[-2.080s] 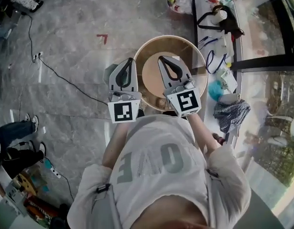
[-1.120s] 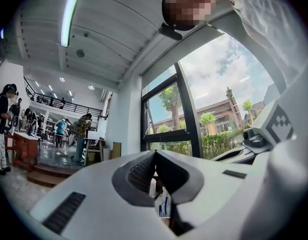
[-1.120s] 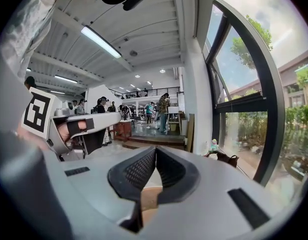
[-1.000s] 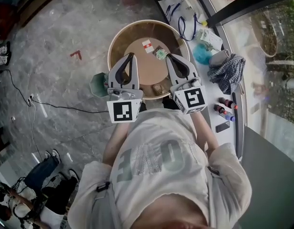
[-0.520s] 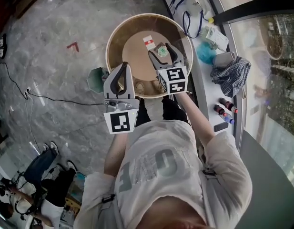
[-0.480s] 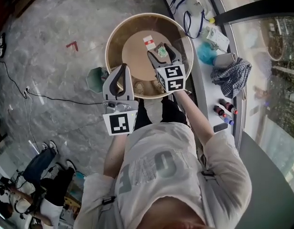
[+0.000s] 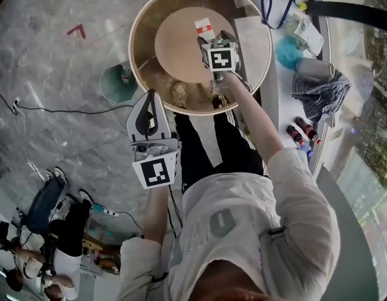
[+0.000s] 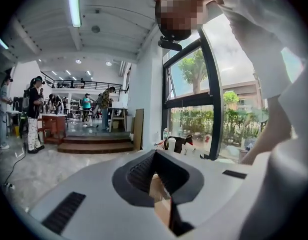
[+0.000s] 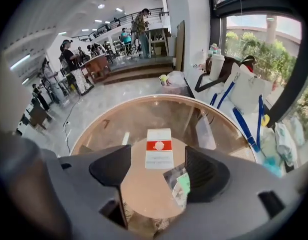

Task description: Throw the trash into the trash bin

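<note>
Two grippers: the right gripper (image 9: 154,166) hangs over the trash bin (image 7: 140,68), its jaws just opening wide, a green wrapper (image 9: 182,184) loose between them; the left gripper (image 7: 150,95), beside the bin, is closed and empty.

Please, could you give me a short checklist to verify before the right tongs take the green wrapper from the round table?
1. Right tongs open: ok, jaws apart, having just been opening.
2. Green wrapper centred between them: not ok, it lies close by one jaw, ungripped.
3. Red-and-white packet out of the grip: ok, it lies farther ahead.
4. Left tongs free: ok, shut, nothing held.
5. Green trash bin found: ok; within reach: cannot tell.
</note>
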{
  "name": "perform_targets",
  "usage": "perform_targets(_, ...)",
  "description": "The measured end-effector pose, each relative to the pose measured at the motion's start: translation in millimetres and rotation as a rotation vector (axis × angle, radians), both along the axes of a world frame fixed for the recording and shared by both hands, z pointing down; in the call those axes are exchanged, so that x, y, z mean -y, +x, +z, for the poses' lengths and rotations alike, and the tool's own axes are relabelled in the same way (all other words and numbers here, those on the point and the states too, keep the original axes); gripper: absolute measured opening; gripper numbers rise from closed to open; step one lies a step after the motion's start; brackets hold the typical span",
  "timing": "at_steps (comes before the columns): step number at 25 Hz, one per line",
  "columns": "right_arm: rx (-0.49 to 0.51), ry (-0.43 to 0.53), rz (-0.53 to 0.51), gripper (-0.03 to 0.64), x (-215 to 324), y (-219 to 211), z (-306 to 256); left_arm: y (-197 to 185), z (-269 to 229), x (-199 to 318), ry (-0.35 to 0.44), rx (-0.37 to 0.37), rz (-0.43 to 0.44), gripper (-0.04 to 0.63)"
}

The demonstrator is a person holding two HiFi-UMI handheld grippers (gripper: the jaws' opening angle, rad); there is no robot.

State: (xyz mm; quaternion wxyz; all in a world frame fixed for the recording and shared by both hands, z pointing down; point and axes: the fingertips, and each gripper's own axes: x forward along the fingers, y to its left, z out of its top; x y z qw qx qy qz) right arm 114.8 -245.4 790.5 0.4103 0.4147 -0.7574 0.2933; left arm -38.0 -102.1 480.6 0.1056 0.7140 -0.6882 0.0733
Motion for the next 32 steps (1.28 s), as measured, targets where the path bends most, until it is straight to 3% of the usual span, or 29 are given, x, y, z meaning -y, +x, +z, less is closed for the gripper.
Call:
perform_targets(7, -0.068, -0.059, 0.009, 0.324, 6.2, -4.9, 49.8, -26.2, 22.6, -28.2, -0.044, 0.021, -0.065, 0.011)
perform_targets(11, -0.117, -0.11, 0.03, 0.324, 4.8, 0.0, 59.3, -37.1, 20.9, -37.3, -0.018, 0.037, -0.097, 0.011)
perform_targets(17, -0.141, -0.102, -0.01, 0.322, 8.2, -13.7, 65.2, -33.2, 22.6, -42.4, -0.034, 0.001, -0.102, 0.011)
perform_targets(20, -0.136, -0.132, -0.022, 0.281, 7.6, -15.1, 65.0, -29.6, 22.9, -42.7, -0.037, 0.005, -0.096, 0.011)
perform_targets(28, -0.101, 0.002, -0.087, 0.279, 28.3, -30.2, -7.1, -34.9, -17.8, -45.0, 0.004, 0.07, -0.08, 0.011)
perform_targets(32, -0.045, 0.09, -0.053, 0.279, 36.5, -32.7, -86.3, -39.8, -56.2, -38.6, 0.062, 0.084, -0.102, 0.011)
